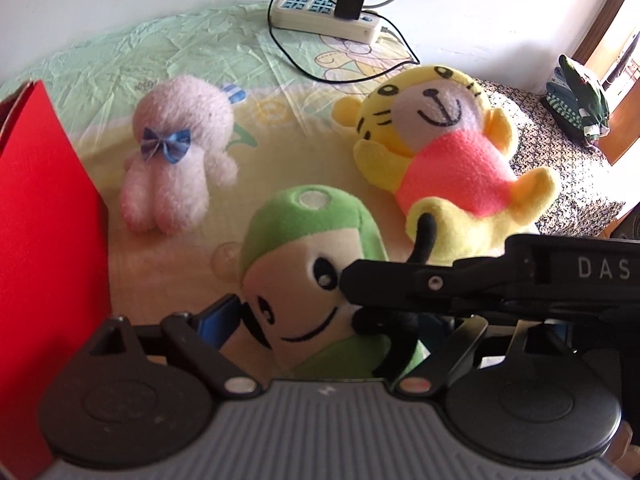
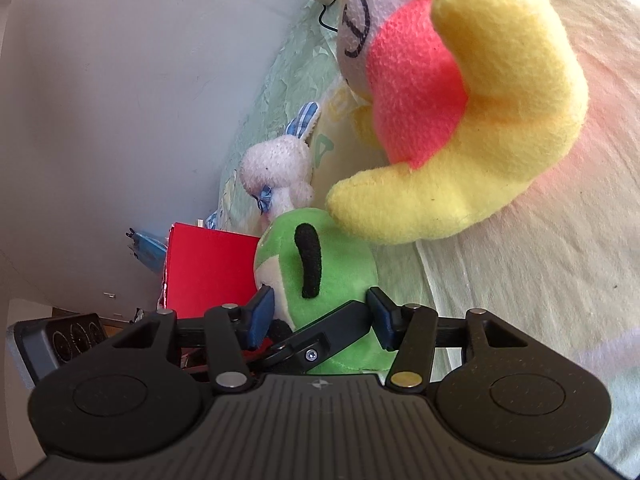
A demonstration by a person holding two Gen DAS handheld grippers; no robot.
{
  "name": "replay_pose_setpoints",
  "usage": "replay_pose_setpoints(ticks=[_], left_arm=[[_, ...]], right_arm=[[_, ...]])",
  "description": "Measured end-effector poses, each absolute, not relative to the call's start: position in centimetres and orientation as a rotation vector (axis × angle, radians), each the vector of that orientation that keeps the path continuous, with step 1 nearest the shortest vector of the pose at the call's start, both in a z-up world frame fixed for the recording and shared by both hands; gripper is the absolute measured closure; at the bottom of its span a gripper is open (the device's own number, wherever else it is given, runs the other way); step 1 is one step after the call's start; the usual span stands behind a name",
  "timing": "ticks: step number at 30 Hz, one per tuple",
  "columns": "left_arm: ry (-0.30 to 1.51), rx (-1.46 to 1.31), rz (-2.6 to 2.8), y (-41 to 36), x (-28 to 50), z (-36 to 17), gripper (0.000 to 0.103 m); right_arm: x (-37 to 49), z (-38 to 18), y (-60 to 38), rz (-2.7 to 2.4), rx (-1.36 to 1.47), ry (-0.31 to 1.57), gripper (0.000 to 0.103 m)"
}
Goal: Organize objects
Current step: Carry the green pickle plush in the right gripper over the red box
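Two grippers meet on the green plush [image 2: 316,276], near the bed's front edge beside the red box [image 1: 44,248]. The right gripper [image 2: 320,320] pinches its head between both fingers; the left gripper [image 1: 332,320] straddles its face, contact unclear. Farther back lie the yellow tiger [image 1: 452,156] and pink bunny [image 1: 176,160].

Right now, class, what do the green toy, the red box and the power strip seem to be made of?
Green toy: soft plush fleece, matte and fuzzy, with stitched face.
Red box: probably card, flat matte face with sharp folded edge.
Power strip: looks like hard plastic, smooth off-white casing with moulded sockets.
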State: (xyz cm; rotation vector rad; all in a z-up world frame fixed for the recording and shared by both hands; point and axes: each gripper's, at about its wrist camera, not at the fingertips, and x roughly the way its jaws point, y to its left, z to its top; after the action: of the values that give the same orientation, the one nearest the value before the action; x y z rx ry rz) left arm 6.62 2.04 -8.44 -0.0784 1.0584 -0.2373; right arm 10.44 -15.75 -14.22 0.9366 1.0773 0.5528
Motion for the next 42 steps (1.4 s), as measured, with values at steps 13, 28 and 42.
replay_pose_setpoints(ticks=[13, 28, 42], left_arm=[[0.992, -0.046, -0.228, 1.0, 2.8, -4.8, 0.016], [0.841, -0.028, -0.161, 2.0, -1.4, 0.8, 0.016], [0.715, -0.069, -0.122, 9.9, -2.6, 5.4, 0.015]], right_arm=[[6.9, -11.1, -17.4, 0.618, 0.94, 1.073, 0.05], [5.3, -6.0, -15.3, 0.754, 0.875, 0.988, 0.049], [6.3, -1.0, -7.7, 0.824, 0.79, 0.891, 0.048]])
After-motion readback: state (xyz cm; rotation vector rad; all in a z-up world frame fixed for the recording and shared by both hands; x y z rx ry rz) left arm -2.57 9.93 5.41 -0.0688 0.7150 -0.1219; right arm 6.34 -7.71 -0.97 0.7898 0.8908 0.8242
